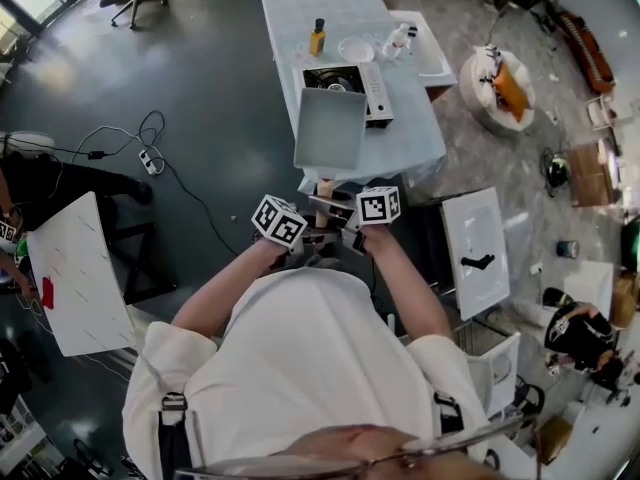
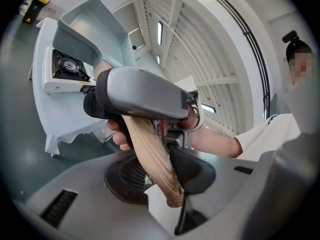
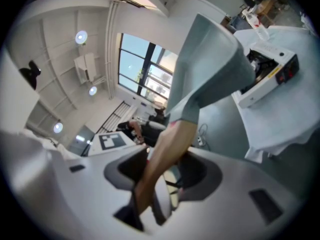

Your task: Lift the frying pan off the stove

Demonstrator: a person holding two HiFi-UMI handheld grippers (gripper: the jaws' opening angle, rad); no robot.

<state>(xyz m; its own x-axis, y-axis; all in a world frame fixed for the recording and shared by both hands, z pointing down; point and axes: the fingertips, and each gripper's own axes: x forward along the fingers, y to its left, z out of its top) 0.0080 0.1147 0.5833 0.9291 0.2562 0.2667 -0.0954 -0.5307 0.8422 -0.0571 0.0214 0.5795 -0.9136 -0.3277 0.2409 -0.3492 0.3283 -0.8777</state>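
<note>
Left claw [image 2: 159, 171] and right claw [image 3: 162, 171]: each partly closed, clamped on the pale wooden handle [image 2: 150, 146]. Square grey frying pan [image 1: 330, 128]: tilted, held clear of the white portable gas stove [image 1: 376, 93] beyond it, which stands on the white-covered worktop [image 1: 300, 8].

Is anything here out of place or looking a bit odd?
Only the square grey frying pan: it is off the stove, held in the air by its wooden handle, with the left gripper and right gripper both clamped on that handle. Nothing looks spilled or broken.
</note>
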